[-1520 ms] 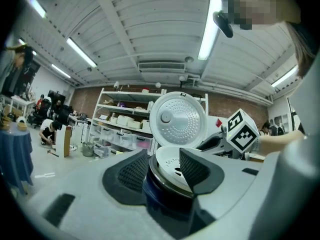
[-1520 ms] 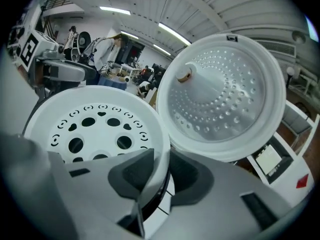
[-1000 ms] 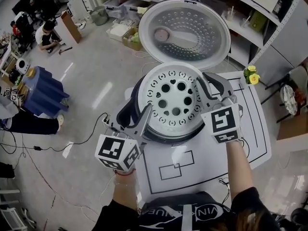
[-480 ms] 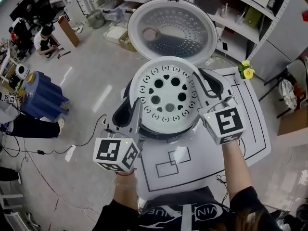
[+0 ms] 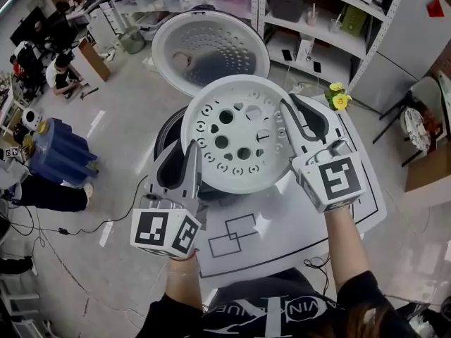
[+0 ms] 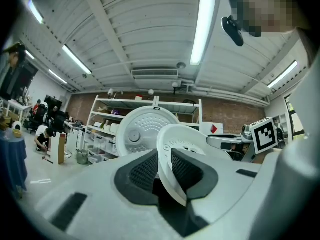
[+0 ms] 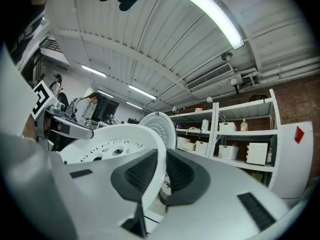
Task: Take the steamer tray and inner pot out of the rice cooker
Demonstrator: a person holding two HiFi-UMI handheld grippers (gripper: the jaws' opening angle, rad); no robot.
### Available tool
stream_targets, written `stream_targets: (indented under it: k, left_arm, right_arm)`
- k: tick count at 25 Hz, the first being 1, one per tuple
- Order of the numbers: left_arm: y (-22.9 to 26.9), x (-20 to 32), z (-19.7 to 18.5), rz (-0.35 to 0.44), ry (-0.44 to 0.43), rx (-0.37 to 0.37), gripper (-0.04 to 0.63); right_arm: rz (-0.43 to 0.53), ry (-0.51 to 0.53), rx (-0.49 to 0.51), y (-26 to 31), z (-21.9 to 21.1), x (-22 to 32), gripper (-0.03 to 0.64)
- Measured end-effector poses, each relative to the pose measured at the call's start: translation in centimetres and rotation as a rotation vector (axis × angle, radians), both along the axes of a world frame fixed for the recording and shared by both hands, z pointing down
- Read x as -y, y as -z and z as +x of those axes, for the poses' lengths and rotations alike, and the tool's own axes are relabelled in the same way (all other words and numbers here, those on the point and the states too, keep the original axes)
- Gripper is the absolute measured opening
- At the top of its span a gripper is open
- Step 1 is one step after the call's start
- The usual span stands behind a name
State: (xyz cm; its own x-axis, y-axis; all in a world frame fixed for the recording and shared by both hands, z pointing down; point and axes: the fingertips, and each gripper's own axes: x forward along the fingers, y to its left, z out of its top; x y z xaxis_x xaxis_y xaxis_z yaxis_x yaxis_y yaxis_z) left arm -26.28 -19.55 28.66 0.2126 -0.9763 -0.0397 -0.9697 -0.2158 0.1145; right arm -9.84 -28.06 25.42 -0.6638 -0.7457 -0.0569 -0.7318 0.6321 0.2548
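The steamer tray's (image 5: pixel 239 136) rim is being clamped between the just-closing fingers of the left gripper (image 5: pixel 187 151) and the right gripper (image 5: pixel 289 108) — rice cooker (image 5: pixel 165 134) below them.

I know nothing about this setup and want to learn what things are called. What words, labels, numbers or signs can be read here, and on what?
No word or number reads clearly.
White print on the person's dark shirt: too warped to read.
Cubes on the left gripper and right gripper: black-and-white square patterns, no letters.
A red diamond sign on the white cabinet: no text on it.
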Motion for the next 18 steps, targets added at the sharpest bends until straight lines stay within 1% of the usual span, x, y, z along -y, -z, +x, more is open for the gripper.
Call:
stream_targets:
  k: [4, 6, 8, 12, 16, 18]
  left_arm:
    - [1.3, -0.5, 0.3, 0.008, -0.08, -0.013, 0.081]
    - [1.6, -0.5, 1.3, 0.006, -0.123, -0.018, 0.081]
    - [1.3, 0.2, 4.0, 0.0, -0.161, -0.019, 0.081]
    - [-0.5, 2.1, 11.4, -0.027, -0.243, -0.011, 0.081]
    - [-1.7, 3.7, 16.6, -0.059, -0.309, -0.01, 0.081]
    - [-2.3, 4.3, 18.6, -0.074, -0.335, -0.006, 0.081]
  right_arm:
    - [0.004, -0.067, -0.012, 1.5, 0.7, -1.6, 0.052]
    - [0.012, -0.102, -0.024, 1.8, 1.9, -2.1, 0.052]
    - [-0.007, -0.145, -0.022, 1.2, 5.0, -1.9, 0.052]
    - [-0.055, -0.232, -0.011, -1.3, 12.9, -1.1, 0.052]
    - [-0.094, -0.296, -0.011, -3.1, 18.4, -0.4, 0.052]
    - [-0.115, -0.324, -0.012, -4.0, 20.5, -0.2, 0.052]
